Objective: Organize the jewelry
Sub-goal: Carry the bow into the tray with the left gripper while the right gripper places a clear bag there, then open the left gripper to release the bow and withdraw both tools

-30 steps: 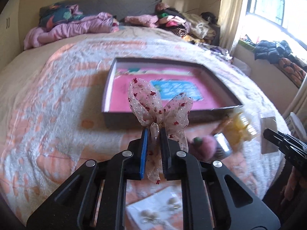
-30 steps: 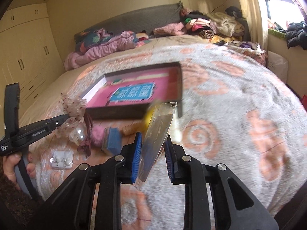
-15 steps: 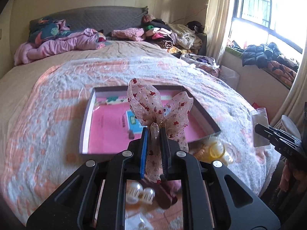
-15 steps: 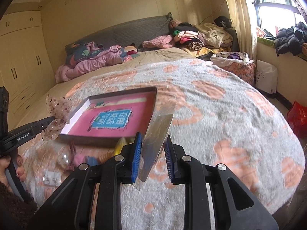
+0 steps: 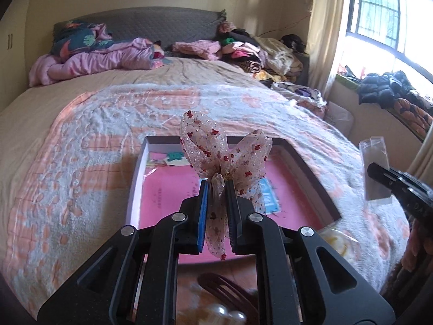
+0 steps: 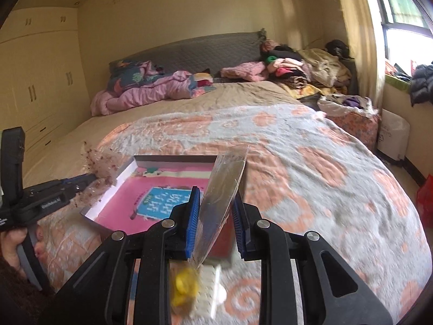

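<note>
A sheer bow [image 5: 226, 159] dotted with red is pinched by its tail in the closed left gripper [image 5: 217, 189], loops standing upright above the pads, while the right gripper [image 6: 215, 203] is clamped on a clear flat sleeve [image 6: 224, 187] that sticks up at a slant. Both are held over the near part of an open box [image 5: 136, 178] with a pink lining, lying on a peach-and-white blanket [image 5: 81, 162] on a bed. The pairing suggests the bow is meant either for the sleeve or for the box; gripping the bow low keeps its loops uncrushed, and holding the sleeve by its lower end leaves its upper end free. Below the left gripper lie a brown hair clip [image 5: 230, 289] and pearl pieces [image 5: 228, 314]; below the right, a yellow item [image 6: 185, 284] on a white card [image 6: 211, 289], blurred. The box floor shows no jewelry and its walls are low, so a drop from above looks easy; the near wall sits just under both grippers. Blanket beyond and beside the box is open, with folded clothes [image 5: 243, 51] well apart at the headboard
</note>
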Tool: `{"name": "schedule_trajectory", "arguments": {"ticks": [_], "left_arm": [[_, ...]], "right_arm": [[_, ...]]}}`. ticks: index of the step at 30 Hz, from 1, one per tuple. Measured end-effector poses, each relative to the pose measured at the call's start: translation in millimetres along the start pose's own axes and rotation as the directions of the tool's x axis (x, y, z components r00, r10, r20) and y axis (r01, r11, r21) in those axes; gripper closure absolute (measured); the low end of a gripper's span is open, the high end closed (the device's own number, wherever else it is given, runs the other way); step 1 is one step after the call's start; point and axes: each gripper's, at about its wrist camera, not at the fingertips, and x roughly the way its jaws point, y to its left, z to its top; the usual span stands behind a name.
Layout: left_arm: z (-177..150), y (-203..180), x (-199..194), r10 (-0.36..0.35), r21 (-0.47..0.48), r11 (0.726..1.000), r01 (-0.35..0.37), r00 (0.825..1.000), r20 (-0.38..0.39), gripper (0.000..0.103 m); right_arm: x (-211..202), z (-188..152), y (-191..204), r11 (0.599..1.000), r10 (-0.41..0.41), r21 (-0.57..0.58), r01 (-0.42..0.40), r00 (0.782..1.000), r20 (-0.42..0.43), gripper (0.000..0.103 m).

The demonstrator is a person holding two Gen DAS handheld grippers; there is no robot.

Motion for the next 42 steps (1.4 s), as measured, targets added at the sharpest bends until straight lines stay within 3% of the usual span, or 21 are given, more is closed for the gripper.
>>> {"name": "schedule_trajectory", "arguments": {"ticks": [9,15,21,26,31,38,42], "left_arm": [[-1.9,25.2,28.9,0.047,-0.026,0.998,-0.048,0.997,-0.055,0.094],[-8.6,34.5,43.3,0.061,-0.043,0.997,-0.066,0.993,-0.097,0.088],[-13.8,36.7,42.7,0.072,-0.051,0.996,-0.077,0.991,-0.109,0.068],[-15.0,36.5,26.8,0.081,-0.065,0.994,-0.086,0.993,-0.081,0.05],[-13.6,34.7,5.3,0.102,-0.094,0.99,-0.104,0.994,-0.033,0.036],[-9.1,29.1,-26.1,0.108,-0.118,0.988,-0.104,0.994,0.029,0.016],[-5.9,24.4,-43.6,0.101,-0.126,0.988,-0.092,0.993,0.066,0.011]], "right_arm": [[56.0,10.6,20.9,0.998,0.037,-0.052,-0.042,0.995,-0.091,0.08],[90.3,2.2,28.7,0.996,0.057,-0.063,-0.069,0.981,-0.185,0.08],[111.5,-11.6,30.0,0.997,0.032,-0.06,-0.05,0.962,-0.272,0.08],[110.8,-20.4,26.8,0.998,0.016,-0.054,-0.032,0.961,-0.278,0.076],[97.8,-20.4,19.9,0.999,-0.01,-0.046,-0.001,0.973,-0.231,0.056],[54.1,-14.7,12.6,0.999,-0.047,-0.027,0.044,0.995,-0.093,0.03],[26.6,-10.5,8.7,0.998,-0.063,-0.01,0.063,0.998,-0.009,0.018]]}}
